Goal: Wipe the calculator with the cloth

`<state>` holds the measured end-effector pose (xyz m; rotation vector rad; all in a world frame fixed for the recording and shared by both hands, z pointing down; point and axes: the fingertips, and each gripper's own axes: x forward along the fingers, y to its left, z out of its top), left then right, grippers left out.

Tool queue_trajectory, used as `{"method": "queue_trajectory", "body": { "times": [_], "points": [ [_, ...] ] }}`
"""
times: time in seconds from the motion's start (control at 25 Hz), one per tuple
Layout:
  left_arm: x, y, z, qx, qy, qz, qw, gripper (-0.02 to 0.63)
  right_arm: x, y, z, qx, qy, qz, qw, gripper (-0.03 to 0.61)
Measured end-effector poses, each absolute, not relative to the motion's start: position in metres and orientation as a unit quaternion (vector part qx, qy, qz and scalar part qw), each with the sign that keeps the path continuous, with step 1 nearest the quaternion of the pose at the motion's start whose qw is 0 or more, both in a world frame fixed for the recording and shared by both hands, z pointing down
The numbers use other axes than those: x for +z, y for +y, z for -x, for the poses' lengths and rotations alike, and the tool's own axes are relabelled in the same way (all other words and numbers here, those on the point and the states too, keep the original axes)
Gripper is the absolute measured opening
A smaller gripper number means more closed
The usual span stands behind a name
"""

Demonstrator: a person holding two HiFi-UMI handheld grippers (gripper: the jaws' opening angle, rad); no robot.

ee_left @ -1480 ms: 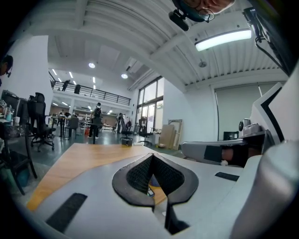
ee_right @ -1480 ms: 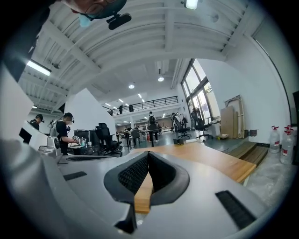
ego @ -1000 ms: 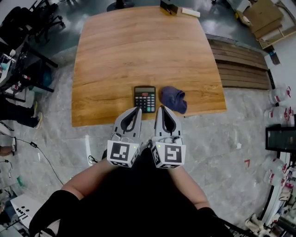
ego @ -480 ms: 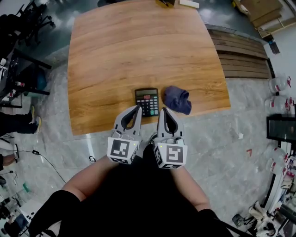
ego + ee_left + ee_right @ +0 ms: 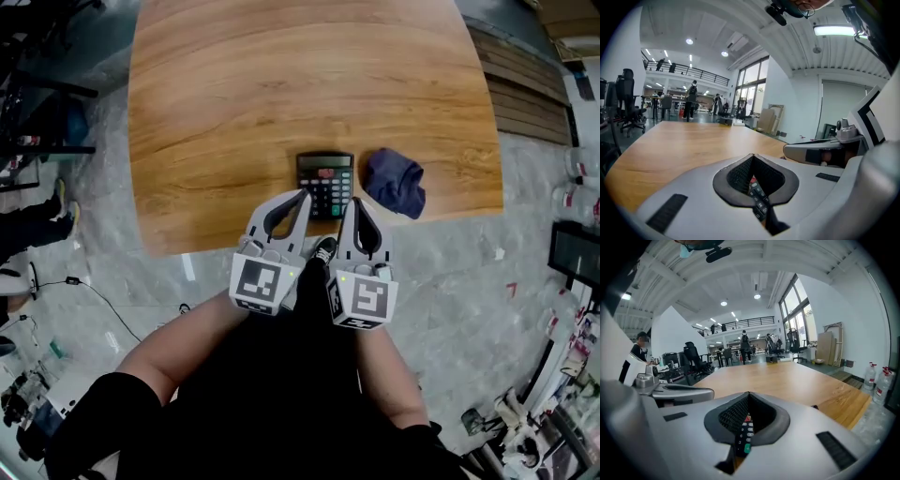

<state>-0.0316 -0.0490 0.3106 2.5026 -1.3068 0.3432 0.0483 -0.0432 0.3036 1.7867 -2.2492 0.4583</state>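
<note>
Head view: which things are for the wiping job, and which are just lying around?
For the job:
- black rectangular calculator
- crumpled blue cloth
- left gripper and right gripper, jaws shut, holding nothing

Just lying about:
- stacked wooden planks on the floor
- clear plastic bottles at the right edge

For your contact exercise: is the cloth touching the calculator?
Apart. The head view shows bare table between the calculator and the cloth.
</note>
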Motion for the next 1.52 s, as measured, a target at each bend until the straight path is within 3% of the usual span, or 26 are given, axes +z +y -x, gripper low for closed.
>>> {"method": "queue_trajectory", "body": {
  "times": [0.44,0.92,1.04,1.16,1.52],
  "points": [
    [0.407,-0.059,0.04,0.166,-0.438,-0.866,0.177,0.006,0.41,-0.054,-0.059,0.191,-0.74,-0.62,0.177,0.015],
    [0.438,-0.05,0.035,0.164,-0.424,-0.861,0.227,0.008,0.452,-0.05,-0.068,0.228,-0.725,-0.615,0.21,0.015],
    [0.441,-0.048,0.032,0.17,-0.406,-0.867,0.234,0.095,0.454,-0.051,-0.07,0.235,-0.726,-0.608,0.219,0.015],
    [0.441,-0.045,0.033,0.166,-0.396,-0.867,0.252,0.135,0.456,-0.051,-0.07,0.236,-0.724,-0.606,0.229,0.015],
    [0.437,-0.039,0.034,0.155,-0.369,-0.861,0.315,0.155,0.458,-0.05,-0.074,0.249,-0.712,-0.615,0.23,0.015]
  ]
}}
